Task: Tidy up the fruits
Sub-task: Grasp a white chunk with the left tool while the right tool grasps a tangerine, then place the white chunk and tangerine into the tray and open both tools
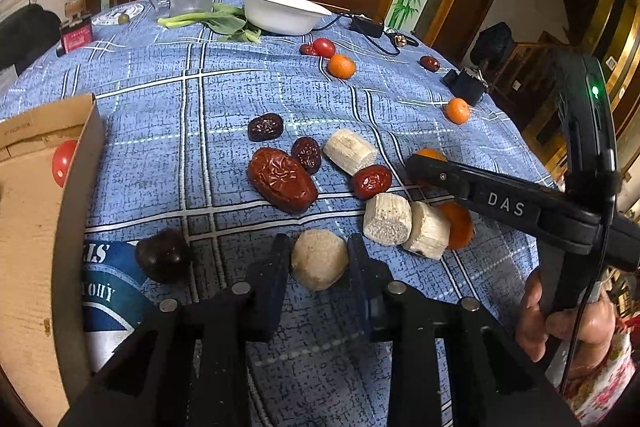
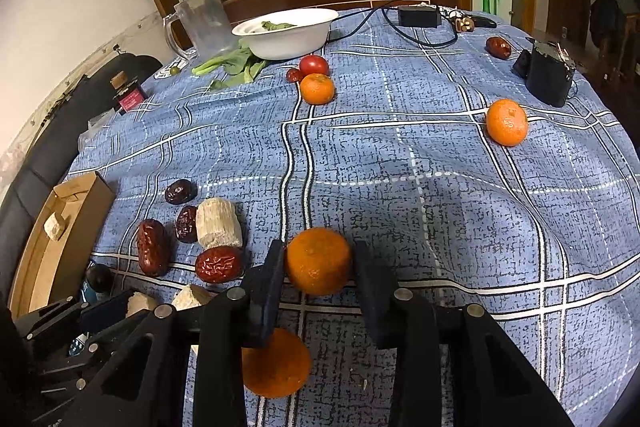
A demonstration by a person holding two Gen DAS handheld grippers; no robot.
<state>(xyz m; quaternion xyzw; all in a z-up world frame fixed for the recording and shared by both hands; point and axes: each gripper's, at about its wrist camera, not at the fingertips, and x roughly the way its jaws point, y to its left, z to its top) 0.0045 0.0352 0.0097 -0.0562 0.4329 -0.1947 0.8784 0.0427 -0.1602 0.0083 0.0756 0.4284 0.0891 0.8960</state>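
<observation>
My left gripper (image 1: pixel 319 259) is shut on a pale sugarcane piece (image 1: pixel 319 261) just above the blue checked cloth. My right gripper (image 2: pixel 318 263) is shut on a tangerine (image 2: pixel 318 261); another tangerine (image 2: pixel 276 367) lies under its fingers. Red dates (image 1: pixel 282 179), dark dates (image 1: pixel 265 127) and more cane pieces (image 1: pixel 387 219) lie in front of the left gripper. A cardboard box (image 1: pixel 28 227) at the left holds a tomato (image 1: pixel 62 163) and, in the right wrist view, a cane piece (image 2: pixel 54 225). Two tangerines (image 2: pixel 506 123) (image 2: pixel 317 89) and a tomato (image 2: pixel 314 65) lie farther off.
A white bowl (image 2: pixel 288 35) with greens, a clear jug (image 2: pixel 204 25) and leafy greens (image 2: pixel 232 65) stand at the table's far side. A black adapter with cable (image 2: pixel 418 15) and a black device (image 2: pixel 548 75) sit at the far right. A dark round fruit (image 1: pixel 164 255) lies by the box.
</observation>
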